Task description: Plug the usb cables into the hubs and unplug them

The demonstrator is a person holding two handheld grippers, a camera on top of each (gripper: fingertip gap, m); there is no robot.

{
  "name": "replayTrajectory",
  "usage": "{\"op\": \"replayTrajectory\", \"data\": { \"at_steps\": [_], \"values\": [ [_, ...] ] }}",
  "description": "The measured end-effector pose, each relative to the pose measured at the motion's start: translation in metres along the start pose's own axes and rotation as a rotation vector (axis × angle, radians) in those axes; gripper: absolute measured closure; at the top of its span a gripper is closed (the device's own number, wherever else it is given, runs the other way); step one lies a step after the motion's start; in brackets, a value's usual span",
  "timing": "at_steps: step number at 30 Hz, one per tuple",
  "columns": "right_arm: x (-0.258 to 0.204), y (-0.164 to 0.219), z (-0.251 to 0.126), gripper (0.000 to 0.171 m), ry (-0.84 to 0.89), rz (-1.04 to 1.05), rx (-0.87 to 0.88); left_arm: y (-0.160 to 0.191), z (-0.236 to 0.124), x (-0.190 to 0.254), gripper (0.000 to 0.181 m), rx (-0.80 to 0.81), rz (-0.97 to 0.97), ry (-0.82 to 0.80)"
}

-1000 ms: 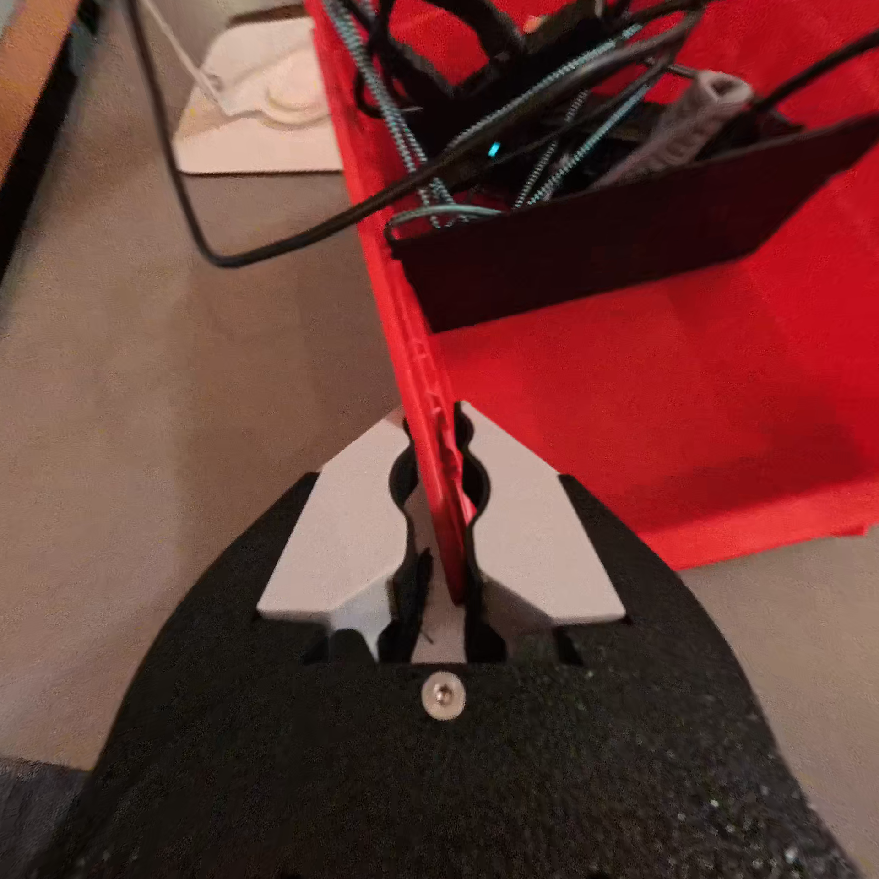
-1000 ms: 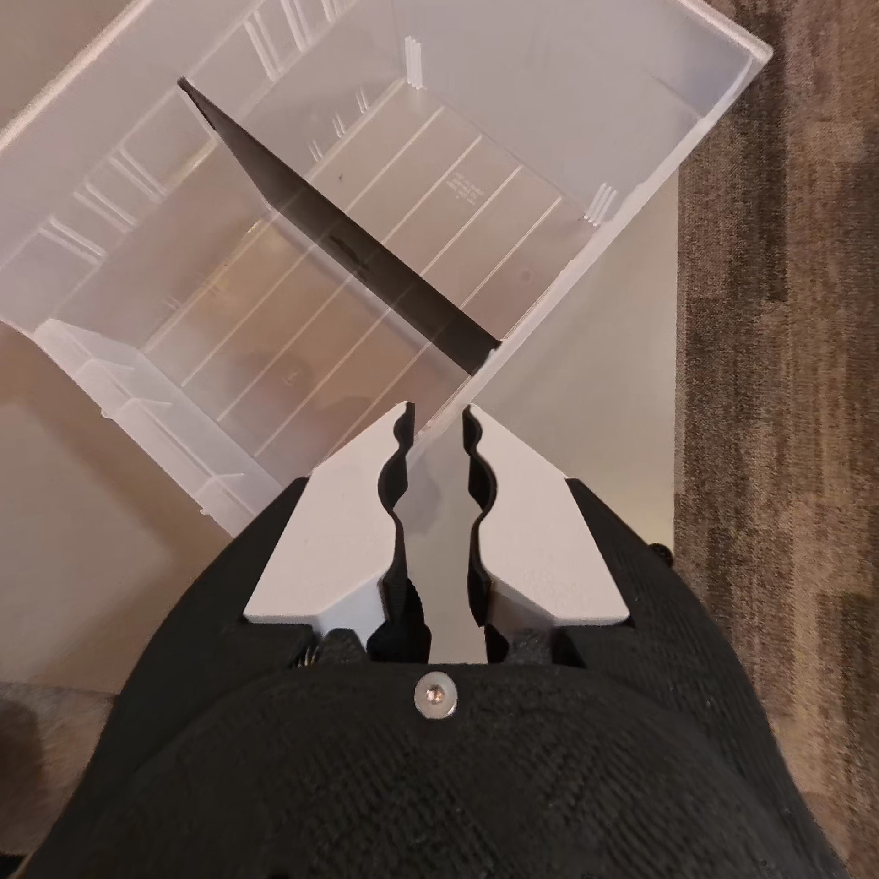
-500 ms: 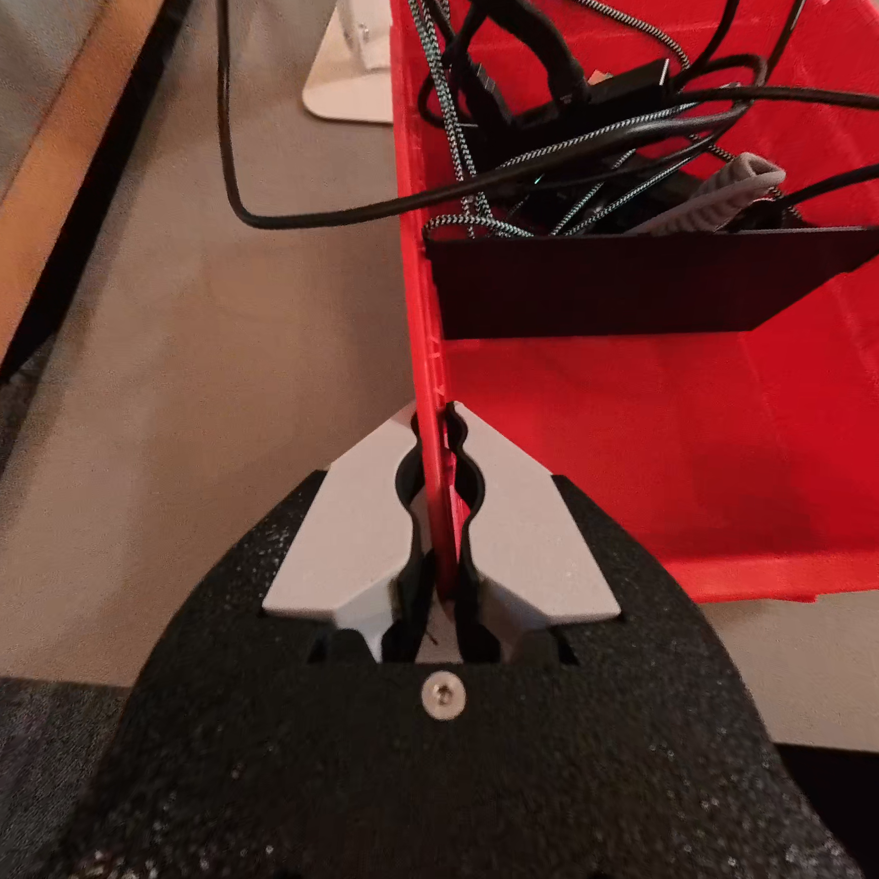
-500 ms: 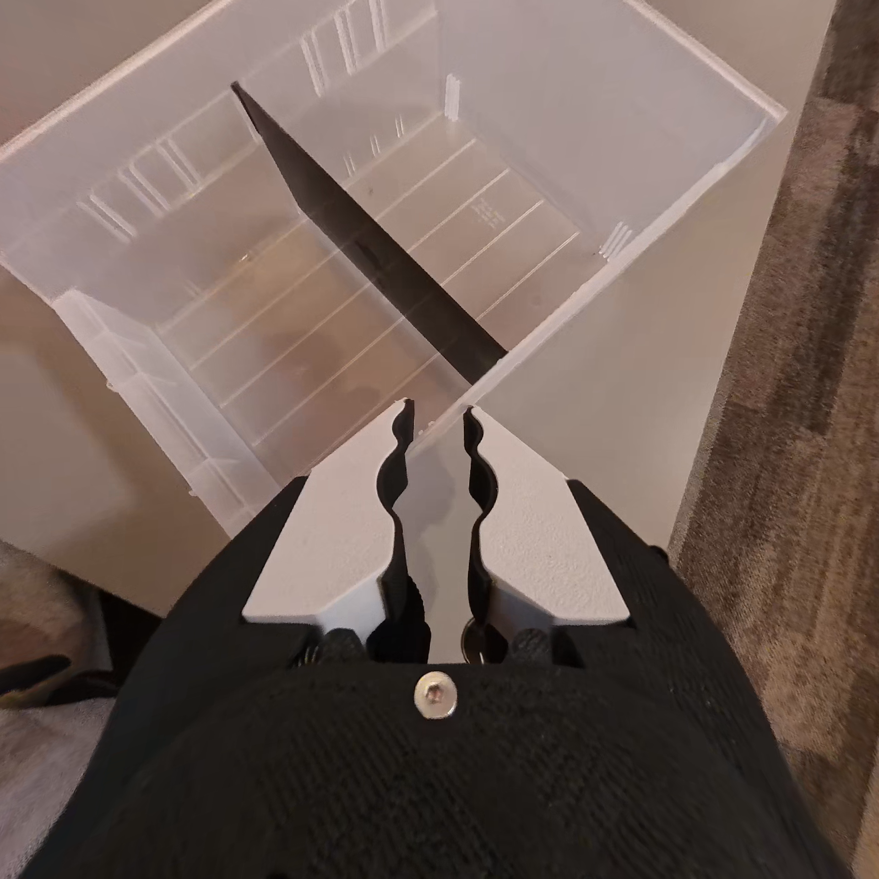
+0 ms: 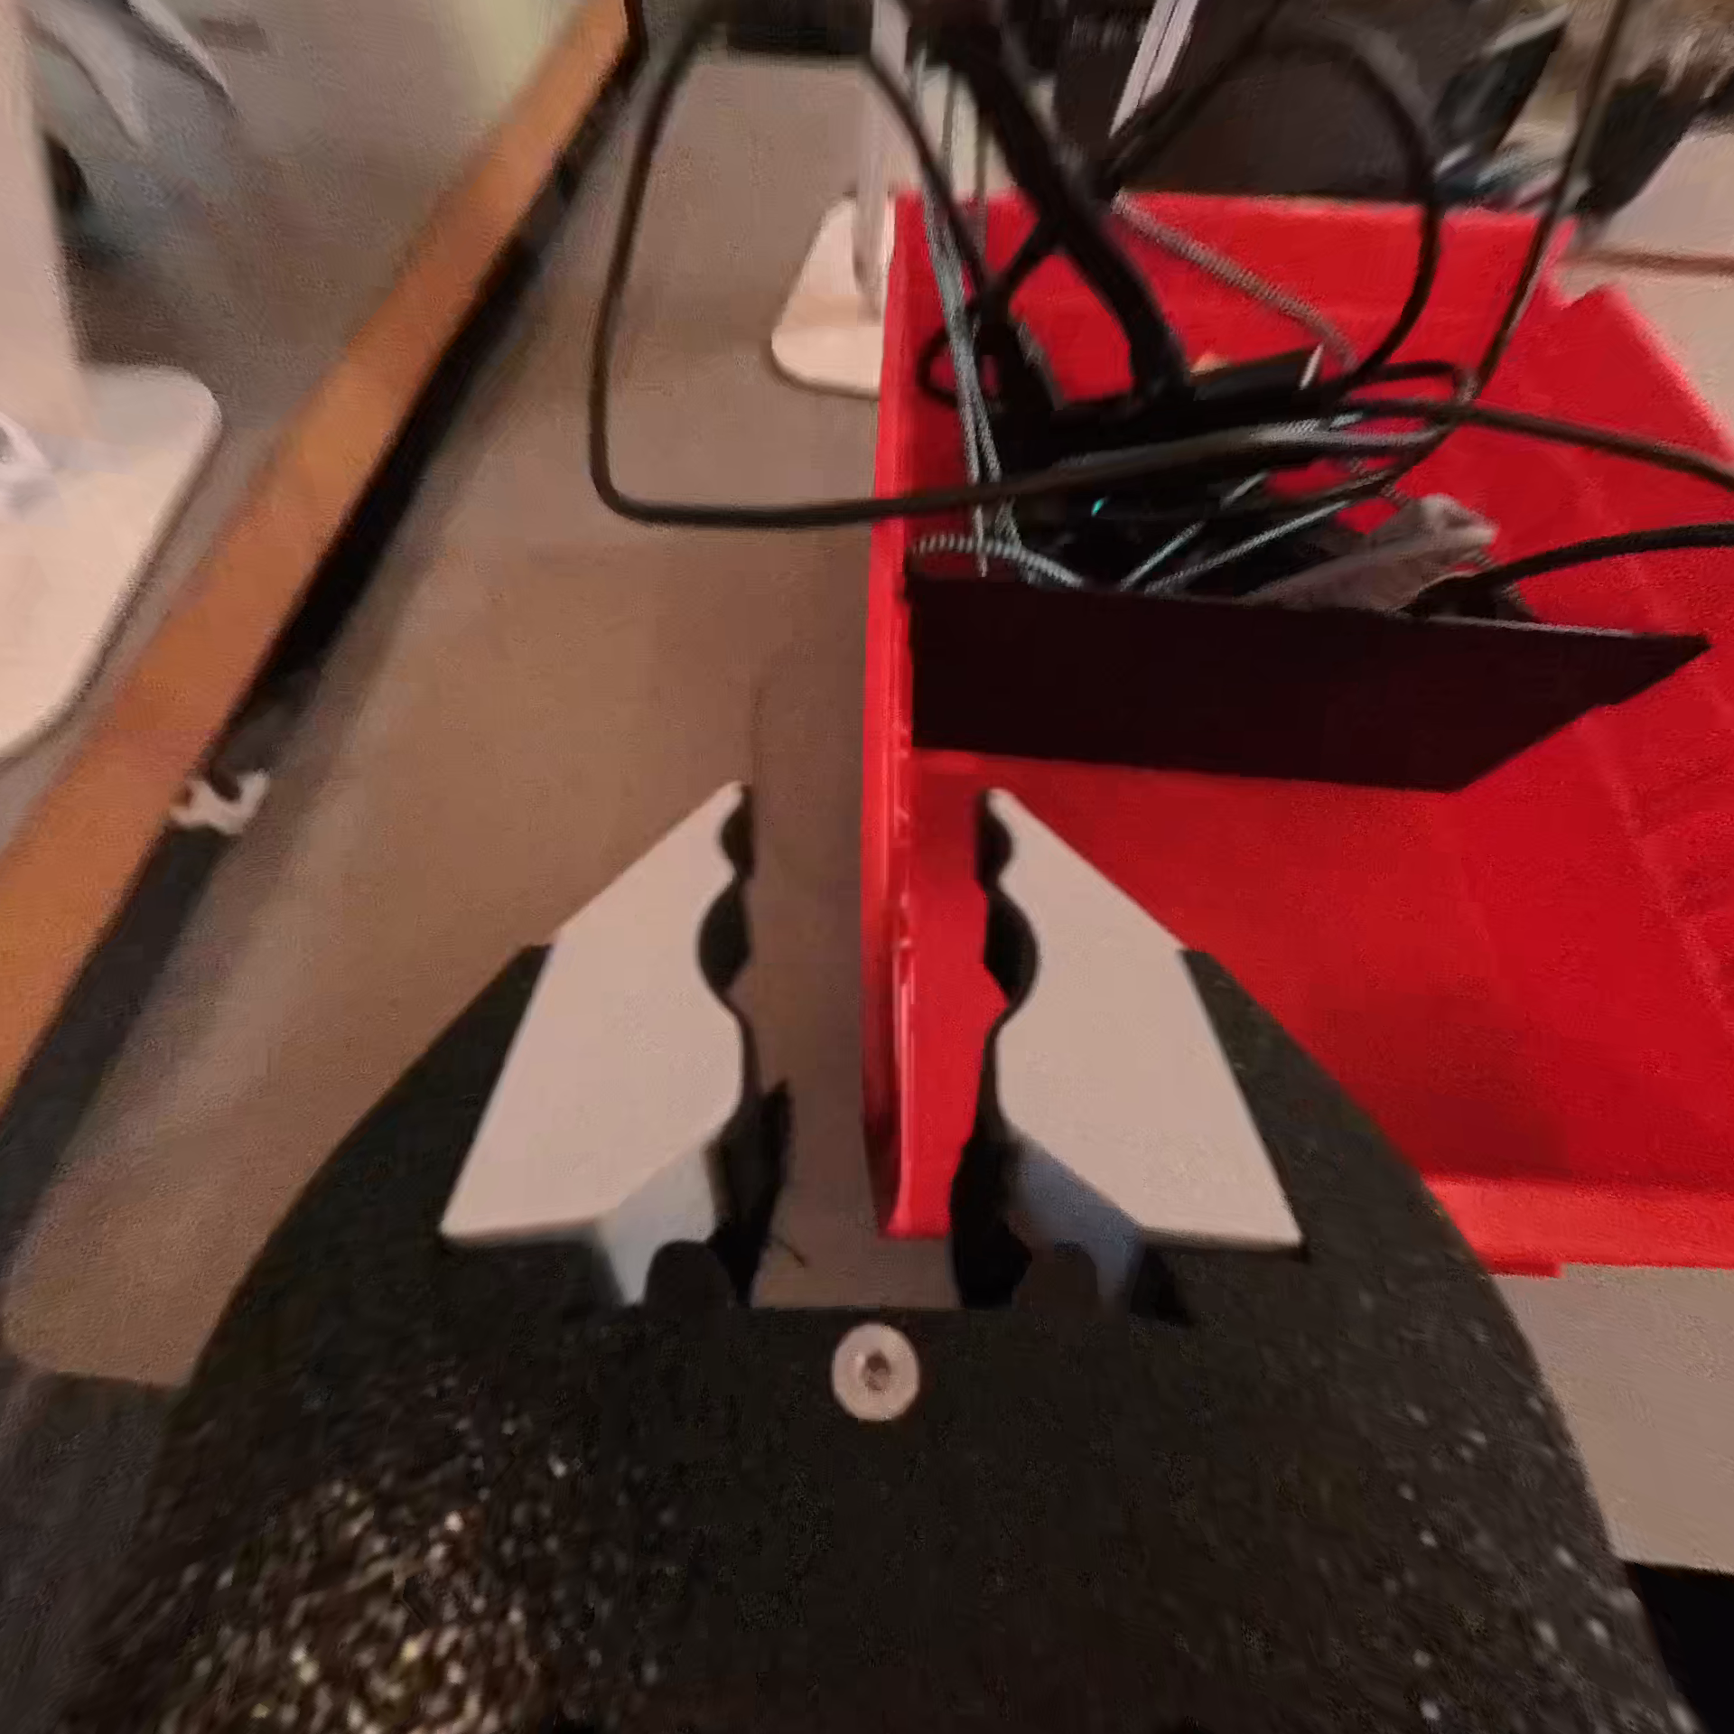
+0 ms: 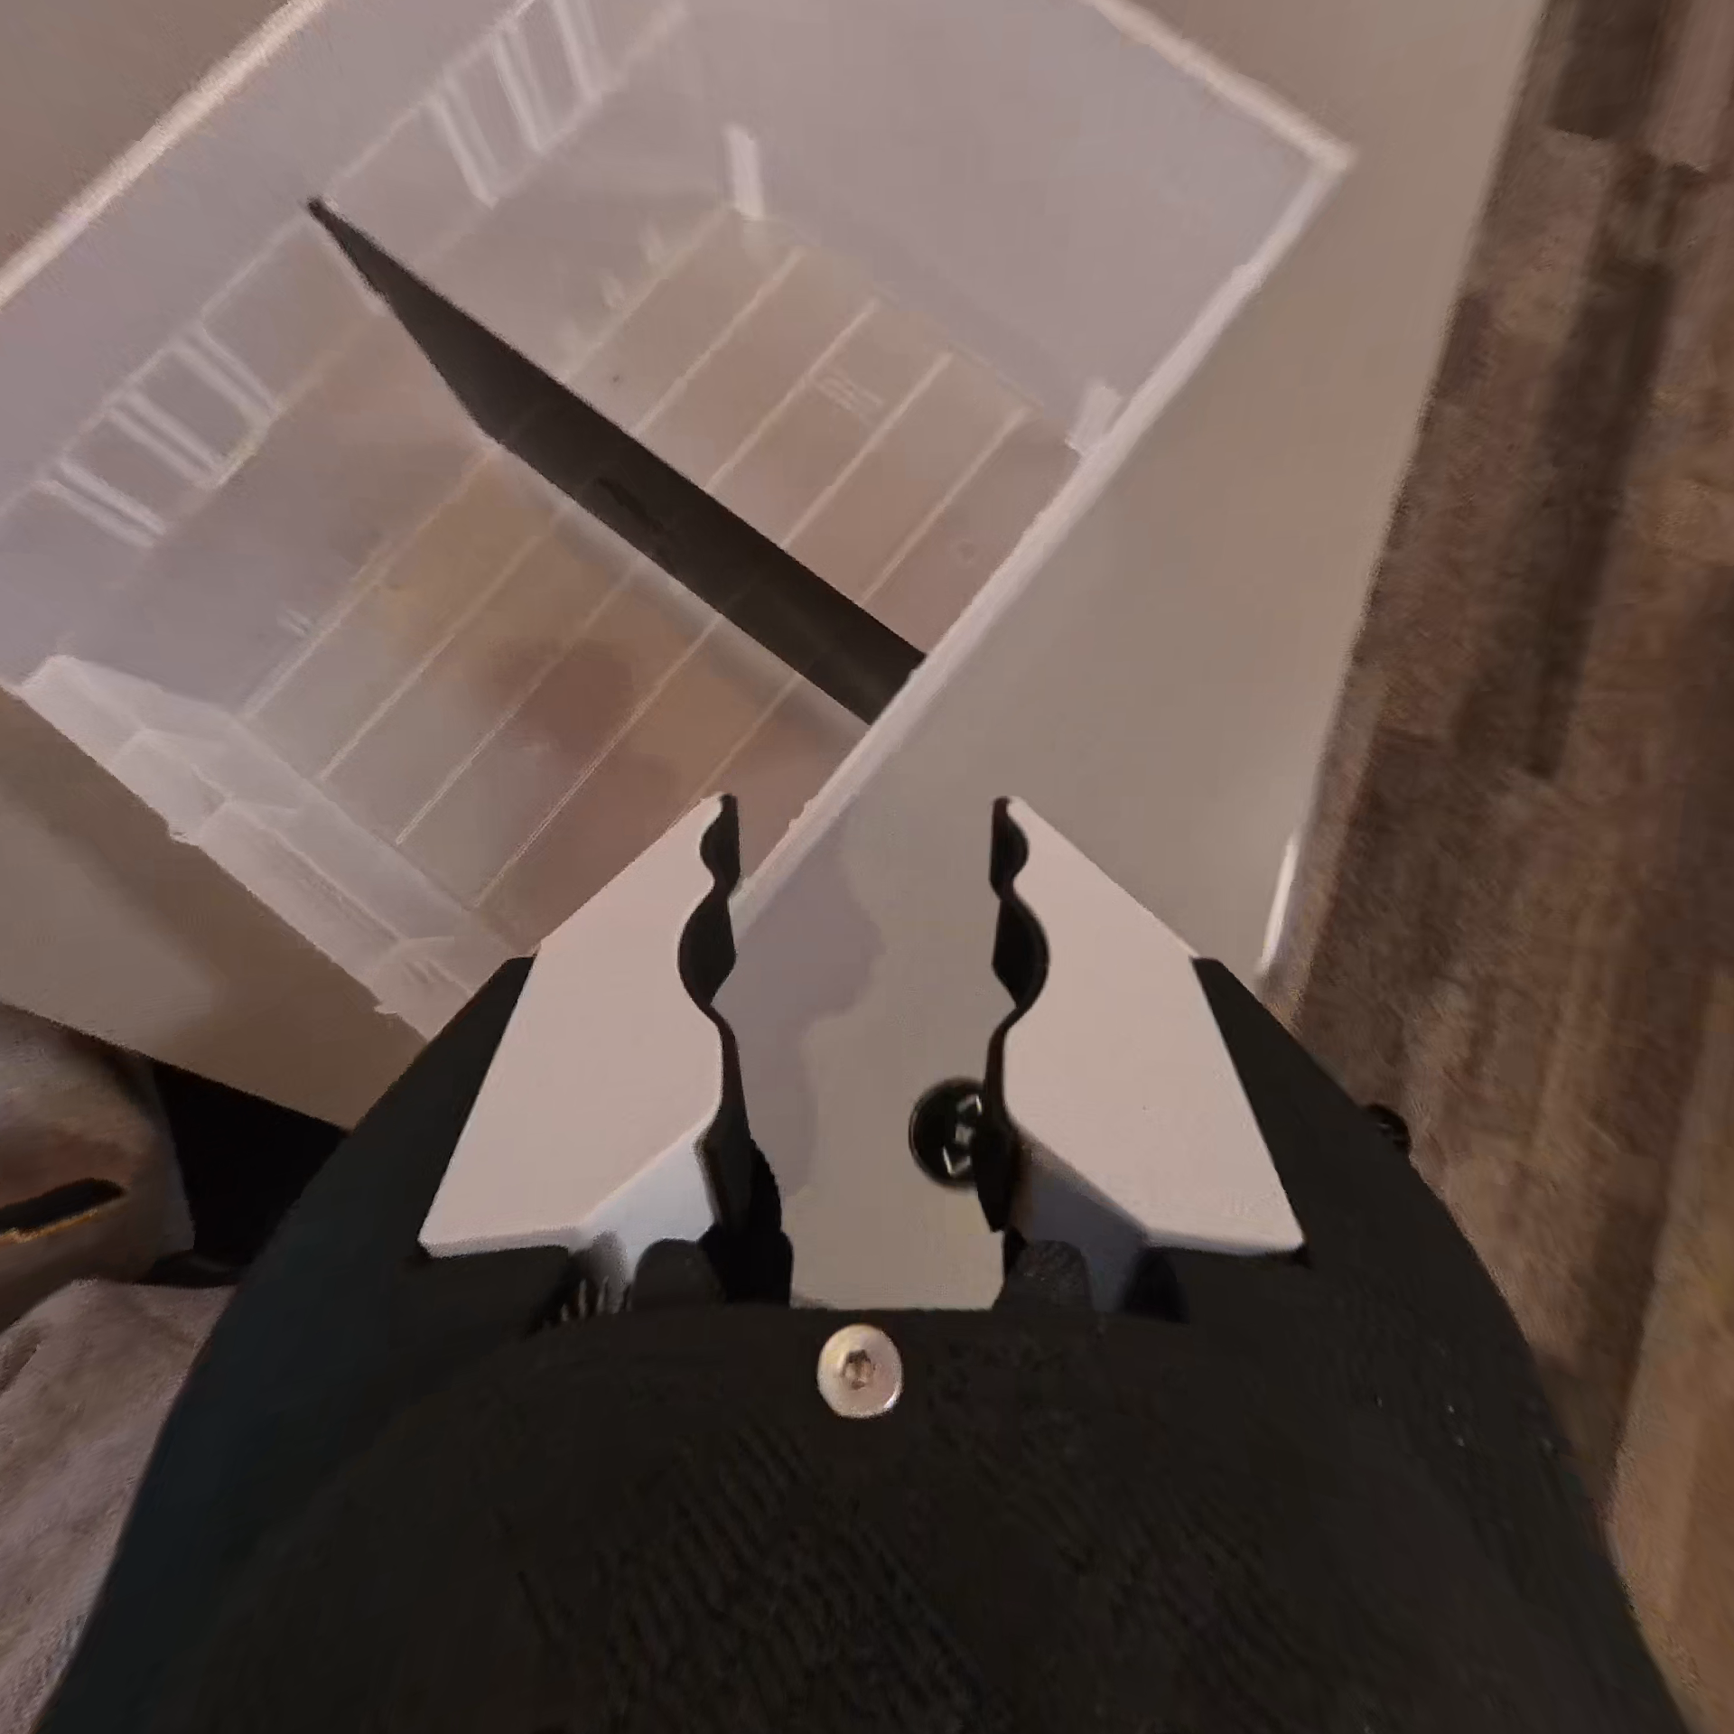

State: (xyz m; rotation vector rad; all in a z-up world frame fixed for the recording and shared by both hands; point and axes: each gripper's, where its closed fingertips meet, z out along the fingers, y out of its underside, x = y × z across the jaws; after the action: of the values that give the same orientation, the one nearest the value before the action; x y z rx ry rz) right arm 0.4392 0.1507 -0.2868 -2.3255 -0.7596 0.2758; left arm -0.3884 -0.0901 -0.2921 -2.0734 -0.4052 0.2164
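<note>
Left gripper [image 5: 863, 816] jaws spread, straddling red bin [image 5: 1407, 985] side wall edge; usb cables [image 5: 1173, 469] tangled behind black divider [image 5: 1267, 694]. Right gripper [image 6: 863, 816] jaws spread beside clear bin [image 6: 938, 676] rim, near table edge.

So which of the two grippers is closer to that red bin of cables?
Left. The left gripper straddles the red bin's side wall, fingers open. The right gripper hangs by a clear bin.

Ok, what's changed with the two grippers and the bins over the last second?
The left gripper has opened and let go of the red bin wall it was clamping; the wall now stands loose between its fingers. The right gripper opened wider and drew back from the clear bin. The cables remain tangled behind the red bin's black divider.
</note>
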Motion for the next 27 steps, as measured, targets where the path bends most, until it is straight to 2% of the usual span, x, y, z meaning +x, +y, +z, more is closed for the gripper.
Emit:
{"op": "replayTrajectory", "data": {
  "at_steps": [1, 2, 4, 7, 8, 10, 14, 17, 20, 22, 24, 26, 27],
  "values": [
    [0.001, -0.004, -0.012, 0.116, 0.052, 0.008, 0.010, -0.016, -0.010, 0.003, 0.116, 0.083, 0.051, -0.001],
    [-0.001, -0.013, -0.027, 0.116, 0.109, -0.004, 0.049, -0.035, -0.023, 0.011, 0.113, 0.175, 0.125, 0.011],
    [-0.013, -0.041, -0.058, 0.117, 0.209, -0.061, 0.179, -0.062, -0.037, 0.045, 0.124, 0.251, 0.355, 0.109],
    [-0.049, -0.093, -0.092, 0.121, 0.271, -0.165, 0.411, -0.076, -0.028, 0.104, 0.126, 0.187, 0.742, 0.314],
    [-0.063, -0.108, -0.097, 0.122, 0.270, -0.206, 0.472, -0.078, -0.021, 0.119, 0.132, 0.167, 0.873, 0.375],
    [-0.085, -0.131, -0.100, 0.122, 0.271, -0.269, 0.551, -0.080, 0.000, 0.131, 0.136, 0.085, 1.063, 0.458],
    [-0.106, -0.157, -0.086, 0.122, 0.304, -0.344, 0.576, -0.088, 0.042, 0.124, 0.159, -0.127, 1.242, 0.531],
    [-0.112, -0.164, -0.069, 0.123, 0.310, -0.378, 0.541, -0.088, 0.068, 0.117, 0.157, -0.243, 1.385, 0.514],
    [-0.120, -0.170, -0.055, 0.122, 0.297, -0.439, 0.515, -0.073, 0.089, 0.111, 0.151, -0.410, 1.491, 0.498],
    [-0.124, -0.173, -0.048, 0.124, 0.318, -0.488, 0.501, -0.067, 0.100, 0.106, 0.148, -0.466, 1.580, 0.480],
    [-0.124, -0.177, -0.043, 0.124, 0.346, -0.511, 0.489, -0.063, 0.105, 0.110, 0.150, -0.493, 1.606, 0.496],
    [-0.127, -0.181, -0.040, 0.124, 0.351, -0.525, 0.500, -0.059, 0.112, 0.108, 0.145, -0.539, 1.603, 0.477],
    [-0.129, -0.182, -0.039, 0.124, 0.344, -0.527, 0.504, -0.054, 0.114, 0.108, 0.154, -0.563, 1.608, 0.487]
  ]
}}
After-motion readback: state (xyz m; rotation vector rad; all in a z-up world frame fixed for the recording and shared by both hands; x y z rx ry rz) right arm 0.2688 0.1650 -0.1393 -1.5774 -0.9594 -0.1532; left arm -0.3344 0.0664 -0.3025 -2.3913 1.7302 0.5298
